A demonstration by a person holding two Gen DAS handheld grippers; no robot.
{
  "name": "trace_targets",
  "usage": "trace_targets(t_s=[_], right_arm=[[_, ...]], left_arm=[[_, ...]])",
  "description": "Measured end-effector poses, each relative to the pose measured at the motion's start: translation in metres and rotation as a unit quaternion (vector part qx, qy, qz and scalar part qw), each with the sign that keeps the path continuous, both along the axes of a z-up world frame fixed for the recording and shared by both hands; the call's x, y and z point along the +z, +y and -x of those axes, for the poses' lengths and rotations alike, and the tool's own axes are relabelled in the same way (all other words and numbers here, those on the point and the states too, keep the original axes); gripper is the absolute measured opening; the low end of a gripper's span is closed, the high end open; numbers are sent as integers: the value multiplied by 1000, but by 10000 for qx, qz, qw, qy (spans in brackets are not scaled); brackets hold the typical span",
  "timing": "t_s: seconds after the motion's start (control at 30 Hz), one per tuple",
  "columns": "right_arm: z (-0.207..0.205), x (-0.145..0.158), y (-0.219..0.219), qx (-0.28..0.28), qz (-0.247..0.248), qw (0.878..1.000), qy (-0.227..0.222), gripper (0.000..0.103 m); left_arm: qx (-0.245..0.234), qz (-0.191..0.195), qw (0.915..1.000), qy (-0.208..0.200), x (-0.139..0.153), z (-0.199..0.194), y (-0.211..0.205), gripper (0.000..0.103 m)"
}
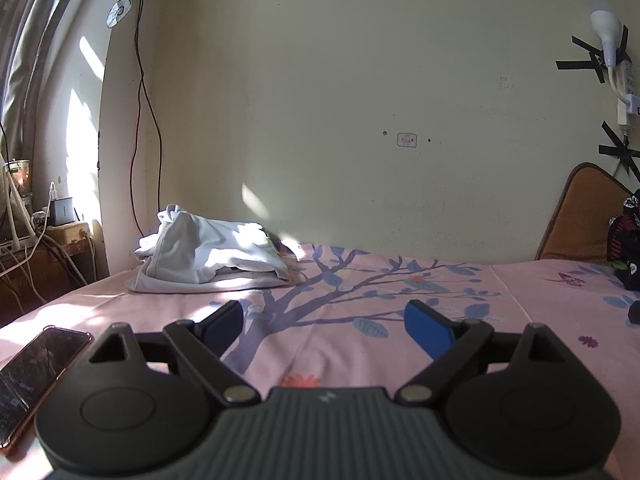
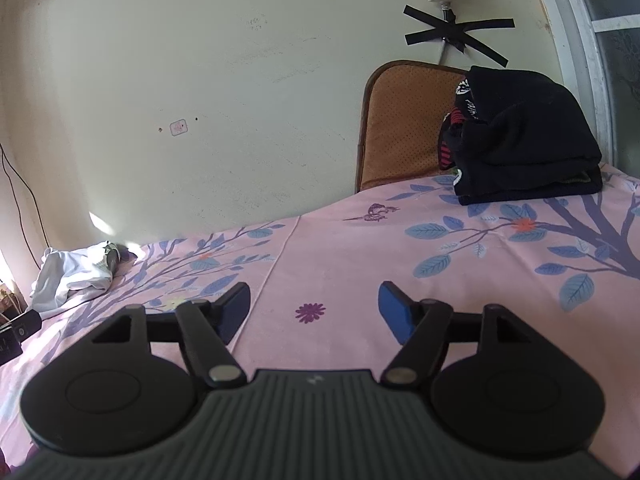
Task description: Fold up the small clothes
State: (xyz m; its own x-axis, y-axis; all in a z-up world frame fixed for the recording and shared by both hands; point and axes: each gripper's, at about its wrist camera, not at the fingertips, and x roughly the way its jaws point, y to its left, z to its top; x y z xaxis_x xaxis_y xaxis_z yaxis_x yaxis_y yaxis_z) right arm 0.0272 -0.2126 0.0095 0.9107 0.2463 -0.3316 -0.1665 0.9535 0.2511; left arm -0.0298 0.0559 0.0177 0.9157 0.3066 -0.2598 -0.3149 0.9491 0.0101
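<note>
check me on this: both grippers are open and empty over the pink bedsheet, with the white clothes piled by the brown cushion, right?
Not quite. The white clothes lie at the far end of the pink bedsheet, away from the brown cushion; the black clothes are piled by the cushion, as the right wrist view shows. The rest holds: the left gripper and right gripper are both open and empty.

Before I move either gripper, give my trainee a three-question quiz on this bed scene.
1. True or false: the left gripper holds cloth.
2. Which pile sits beside the brown perforated cushion: A) crumpled white garment pile, B) black folded clothes stack?
3. What flat object lies on the pink floral bedsheet at the left gripper's left?

Key: 1 false, both it and the right gripper are open and empty; 2 B; 3 a dark-screened phone.
</note>
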Motion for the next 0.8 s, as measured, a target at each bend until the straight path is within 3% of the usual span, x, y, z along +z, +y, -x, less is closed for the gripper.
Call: trace_targets(t_s=[0.37, 0.6, 0.8], right_arm=[[1, 2, 2, 553, -57, 9985, -12, 75], [-6, 0, 16, 962, 272, 9946, 288, 75], [-5, -2, 26, 1369, 532, 9885, 365, 75]], left_arm=[[122, 156, 9992, 339, -4, -8, 6, 94], [86, 143, 9980, 605, -6, -15, 5, 93], [144, 134, 9981, 591, -6, -14, 5, 94]])
